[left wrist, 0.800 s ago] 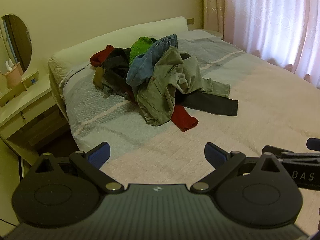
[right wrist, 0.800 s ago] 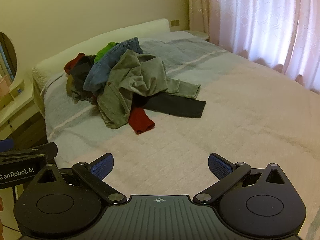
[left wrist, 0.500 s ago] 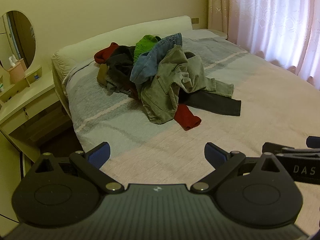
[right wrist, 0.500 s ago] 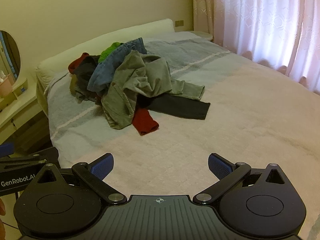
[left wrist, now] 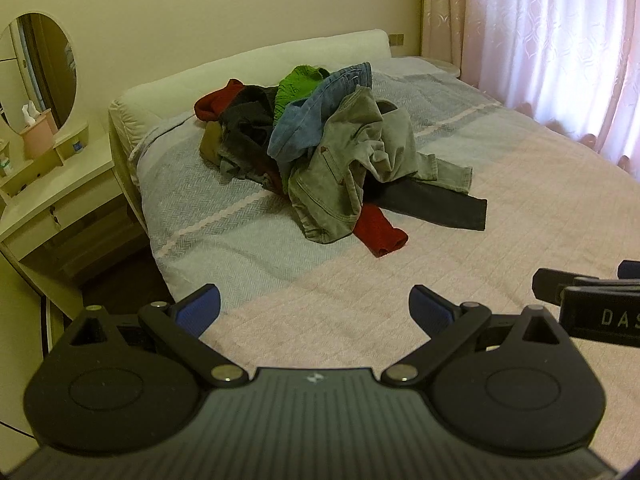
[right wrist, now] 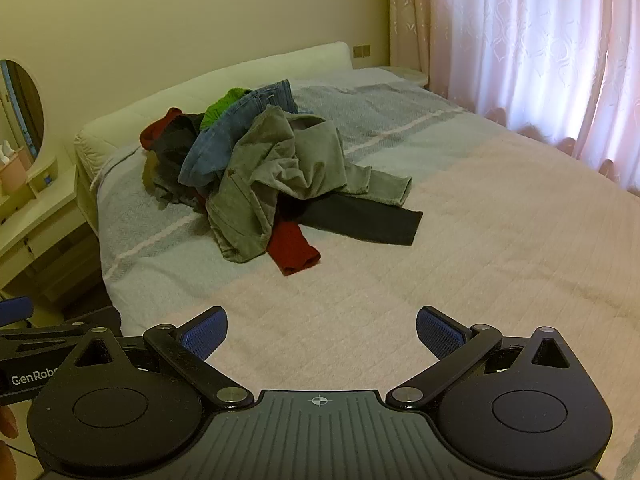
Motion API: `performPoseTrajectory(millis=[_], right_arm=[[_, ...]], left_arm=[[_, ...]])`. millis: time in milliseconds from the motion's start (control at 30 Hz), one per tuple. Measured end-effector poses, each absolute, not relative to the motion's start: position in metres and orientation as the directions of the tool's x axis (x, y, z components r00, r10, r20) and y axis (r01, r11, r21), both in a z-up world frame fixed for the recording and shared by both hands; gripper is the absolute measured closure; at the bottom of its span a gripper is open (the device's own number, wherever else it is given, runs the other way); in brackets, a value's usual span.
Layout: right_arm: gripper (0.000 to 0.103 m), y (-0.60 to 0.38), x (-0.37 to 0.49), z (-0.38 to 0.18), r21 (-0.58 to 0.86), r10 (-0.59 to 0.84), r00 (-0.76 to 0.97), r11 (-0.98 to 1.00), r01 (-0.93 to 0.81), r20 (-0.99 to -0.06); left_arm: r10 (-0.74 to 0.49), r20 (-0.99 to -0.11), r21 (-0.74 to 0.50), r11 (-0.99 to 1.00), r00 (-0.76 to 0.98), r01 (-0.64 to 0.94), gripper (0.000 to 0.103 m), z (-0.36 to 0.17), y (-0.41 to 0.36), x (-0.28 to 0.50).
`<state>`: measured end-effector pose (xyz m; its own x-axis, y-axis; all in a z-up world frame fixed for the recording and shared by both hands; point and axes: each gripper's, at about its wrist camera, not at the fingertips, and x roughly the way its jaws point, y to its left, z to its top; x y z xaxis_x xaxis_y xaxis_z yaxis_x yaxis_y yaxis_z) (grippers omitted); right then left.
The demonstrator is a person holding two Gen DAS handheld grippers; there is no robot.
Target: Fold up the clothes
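Two grippers, left gripper (left wrist: 314, 308) and right gripper (right wrist: 322, 330), fingers spread wide, grasping nothing, above near edge of bed (right wrist: 460, 280). Farther: heap of clothes (right wrist: 264, 172) unsorted near headboard (right wrist: 224, 80). Nothing folded; whole task left.

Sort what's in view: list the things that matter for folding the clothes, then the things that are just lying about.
For the job:
- clothes pile
- grey-green trousers
- blue jeans
- green knit
- red garment
- bed, as folding surface
- left gripper and right gripper, both open, empty

Just there:
- dressing table
- round mirror
- pink tissue box
- curtains
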<state>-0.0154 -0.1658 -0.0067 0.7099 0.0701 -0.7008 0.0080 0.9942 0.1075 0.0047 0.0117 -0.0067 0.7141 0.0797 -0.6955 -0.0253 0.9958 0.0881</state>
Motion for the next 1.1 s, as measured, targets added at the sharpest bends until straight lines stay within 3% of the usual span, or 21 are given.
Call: performPoseTrajectory(millis=[1100], right_arm=[[0.000,-0.154,-0.032,0.008,0.096,0.068,0.731,0.995,-0.002,-0.679]], left_arm=[[0.058,-0.676,0.083,0.997,0.734,-0.002,0.003,0.000,0.019,-0.007]])
